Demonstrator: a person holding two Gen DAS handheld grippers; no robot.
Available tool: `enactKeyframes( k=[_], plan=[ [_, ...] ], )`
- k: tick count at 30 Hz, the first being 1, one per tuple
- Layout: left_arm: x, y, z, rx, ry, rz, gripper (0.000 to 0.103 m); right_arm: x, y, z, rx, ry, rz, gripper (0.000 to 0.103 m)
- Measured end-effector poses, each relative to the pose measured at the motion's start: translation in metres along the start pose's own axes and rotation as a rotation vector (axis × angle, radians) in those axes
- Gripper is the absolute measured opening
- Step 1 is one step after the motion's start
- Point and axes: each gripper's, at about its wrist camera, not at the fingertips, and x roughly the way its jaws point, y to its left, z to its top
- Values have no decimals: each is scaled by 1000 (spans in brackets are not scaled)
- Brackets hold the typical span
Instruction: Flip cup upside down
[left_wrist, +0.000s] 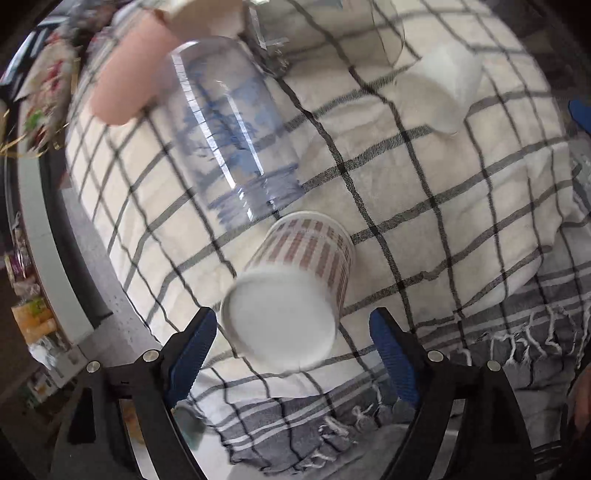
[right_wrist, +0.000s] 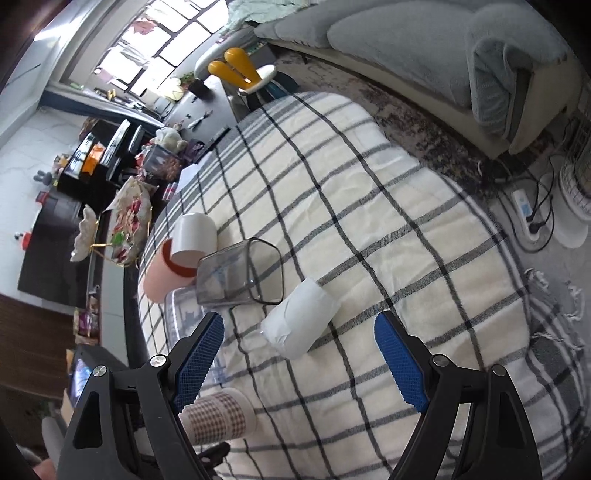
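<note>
On a counter draped in a cream, black-checked cloth (left_wrist: 424, 229), a white paper cup with a brown houndstooth pattern (left_wrist: 291, 291) sits mouth-down, its flat white base turned toward the left wrist camera. The left claw (left_wrist: 291, 354) stands released, its blue-padded fingers (left_wrist: 192, 354) spread wide to either side of the cup's base, with a visible gap on both sides and no contact. In the right wrist view the same patterned cup (right_wrist: 218, 417) appears at the lower left, just beside and partly behind the left finger of the right claw (right_wrist: 295, 362), which is likewise released and grasping nothing. Just beyond the patterned cup in the left view lies a tall clear plastic cup with blue print (left_wrist: 229, 133), tipped on its side, its end almost touching the patterned cup. A pink cup (left_wrist: 129, 81) lies farther back, and a plain white cup (left_wrist: 447, 88) lies on its side well apart to the right. From the right wrist, a smoky clear square tumbler (right_wrist: 240, 277) lies between the pink cup (right_wrist: 159, 277) and the plain white cup (right_wrist: 299, 321).
</note>
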Motion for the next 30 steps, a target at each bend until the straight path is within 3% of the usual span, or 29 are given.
enactKeyframes(
  k=[6, 18, 23, 30],
  plan=[
    [-13, 11, -50, -158, -210, -67, 90, -35, 22, -22, -135, -77, -52, 85],
    [-23, 30, -139, -493, -601, -90, 90, -77, 59, -69, -387, -213, -154, 86],
    [-29, 37, -161, -576, -718, -78, 90, -85, 63, -81, -410, -269, -167, 88],
    [-46, 40, -179, -620, -887, 20, 90, -87, 65, -95, -435, -314, -182, 88]
  ],
)
